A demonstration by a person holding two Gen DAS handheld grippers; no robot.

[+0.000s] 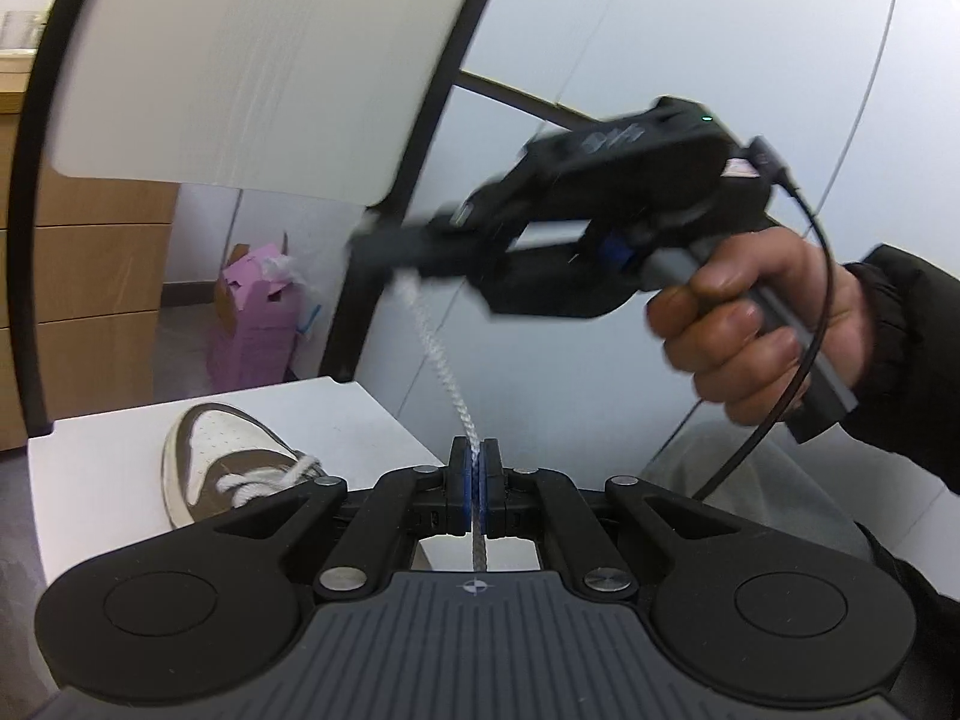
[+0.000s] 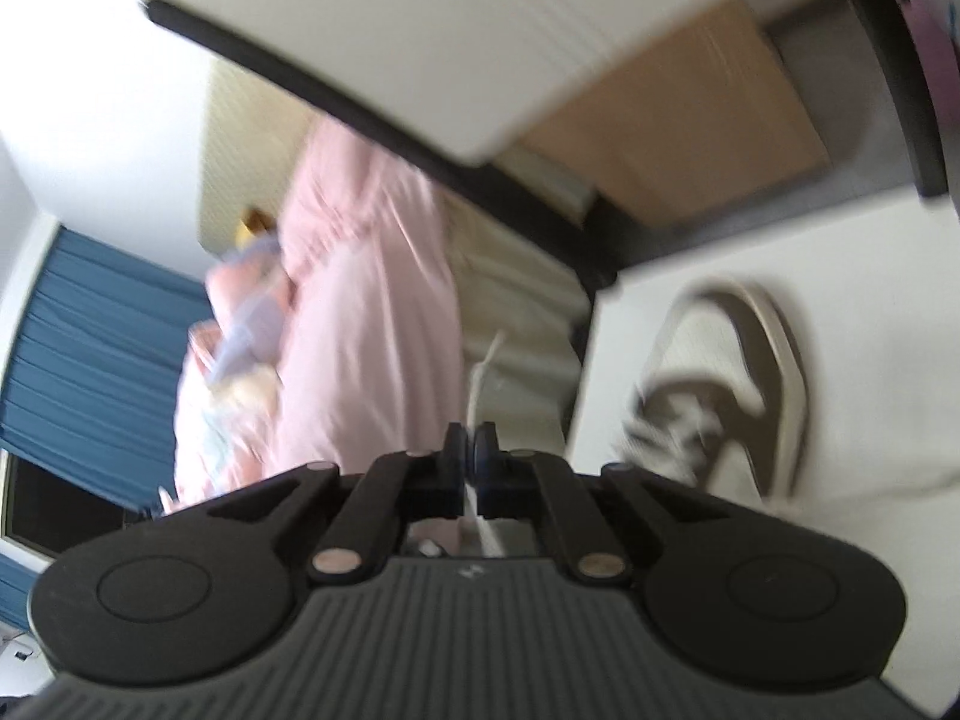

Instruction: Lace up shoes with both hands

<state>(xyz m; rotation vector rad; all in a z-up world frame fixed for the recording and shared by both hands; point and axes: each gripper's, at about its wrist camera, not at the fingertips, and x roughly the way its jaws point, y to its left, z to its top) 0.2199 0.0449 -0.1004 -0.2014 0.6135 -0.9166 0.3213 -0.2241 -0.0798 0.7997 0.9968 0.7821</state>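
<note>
1. The white lace (image 1: 447, 369) is pinched between the closed fingers of the left gripper (image 1: 474, 468); from there it runs up and ahead to the right gripper (image 1: 384, 252), whose tip is blurred but appears clamped on it.
2. In the right wrist view, the right gripper (image 2: 470, 450) is seen closed on a pale strand.
3. The brown-and-white shoe (image 1: 231, 465) lies on the table (image 1: 108, 480), below and left of the left gripper.
4. Tension is best kept even, probably, so that the lace is not slipped from either grip.
5. The pull should be judged against the shoe, which could be dragged.
</note>
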